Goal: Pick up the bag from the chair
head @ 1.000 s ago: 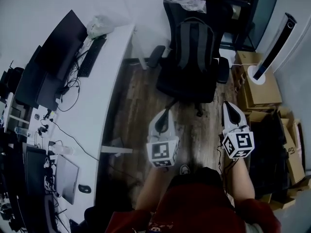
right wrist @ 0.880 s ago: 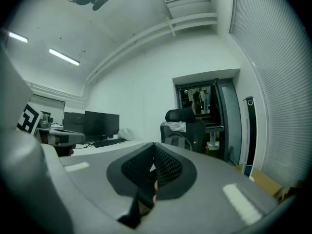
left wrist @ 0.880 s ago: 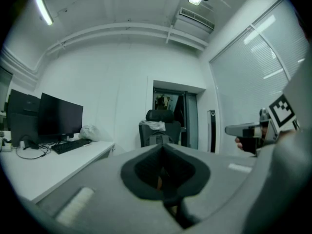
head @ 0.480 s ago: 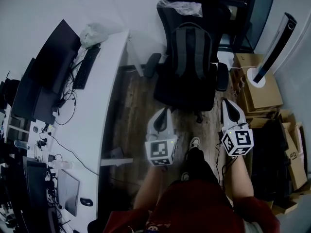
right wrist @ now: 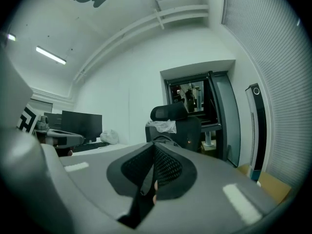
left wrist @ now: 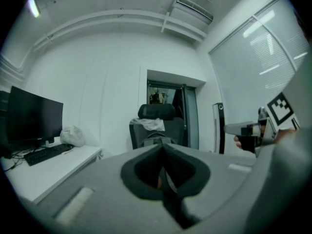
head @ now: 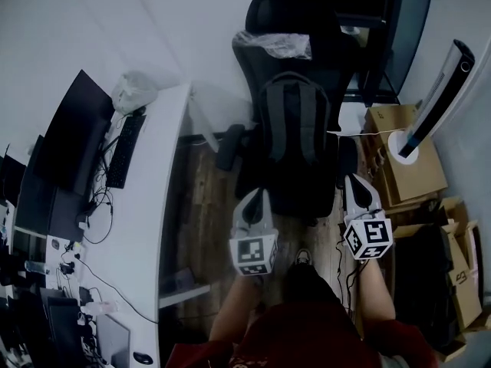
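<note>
A dark grey backpack (head: 292, 121) stands upright on the seat of a black office chair (head: 322, 37), leaning against its backrest. In the head view my left gripper (head: 256, 194) sits just short of the chair's front left, shut and empty. Level with it, my right gripper (head: 354, 181) is beside the chair's right armrest, also shut with nothing in it. The left gripper view shows the chair (left wrist: 158, 126) straight ahead past the closed jaws, the bag (left wrist: 155, 138) only partly visible. In the right gripper view the chair (right wrist: 174, 123) stands ahead above the closed jaws.
A long white desk (head: 146, 198) with monitors, keyboard (head: 121, 150) and cables runs along the left. Cardboard boxes (head: 406, 156) and a tall tower fan (head: 433, 98) stand to the right of the chair. A plastic bag (head: 275, 44) is draped on the chair's backrest. The person's legs and shoe (head: 301, 257) are below.
Both grippers have moved forward toward the chair together with the person, who stepped closer. The chair and backpack now lie nearer in view. Jaws stayed shut.
</note>
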